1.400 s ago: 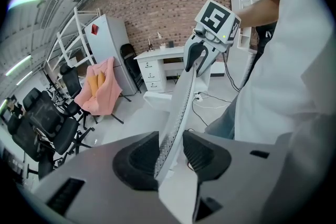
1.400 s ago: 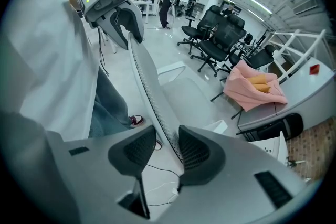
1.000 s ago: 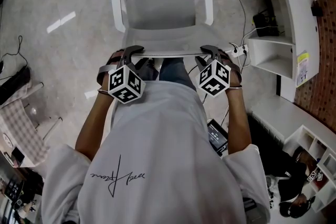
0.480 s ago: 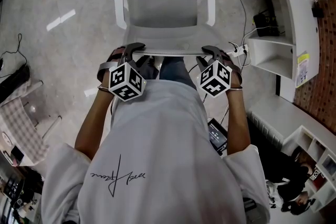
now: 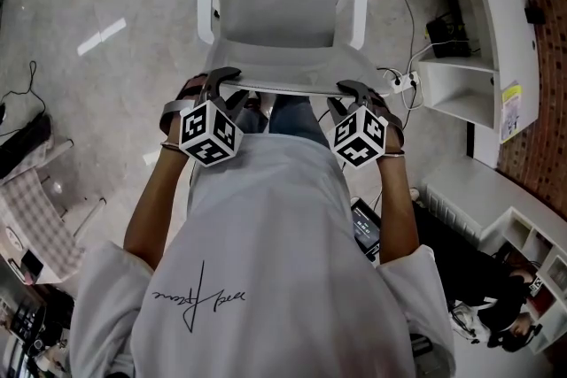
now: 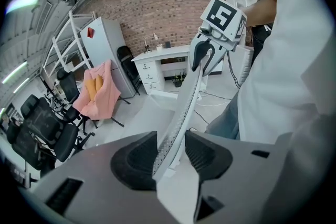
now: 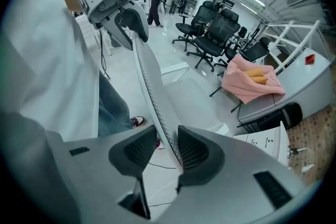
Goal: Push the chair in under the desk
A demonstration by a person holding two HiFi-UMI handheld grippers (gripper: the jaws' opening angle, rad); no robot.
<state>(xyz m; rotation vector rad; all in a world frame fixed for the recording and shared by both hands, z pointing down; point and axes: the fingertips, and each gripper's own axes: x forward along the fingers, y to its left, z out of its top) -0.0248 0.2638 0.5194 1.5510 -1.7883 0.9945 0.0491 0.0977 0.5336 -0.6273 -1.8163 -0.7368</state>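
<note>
The white chair (image 5: 283, 9) stood on open floor, not yet under the desk (image 5: 483, 22). The right gripper (image 5: 348, 91) clamped its backrest top, while the left gripper's (image 5: 221, 78) jaws, just opening, loosely straddled it.

head: overhead, steeply down | gripper views: close, facing each other along chair backrest (image 6: 184, 107) | shared: chair backrest
</note>
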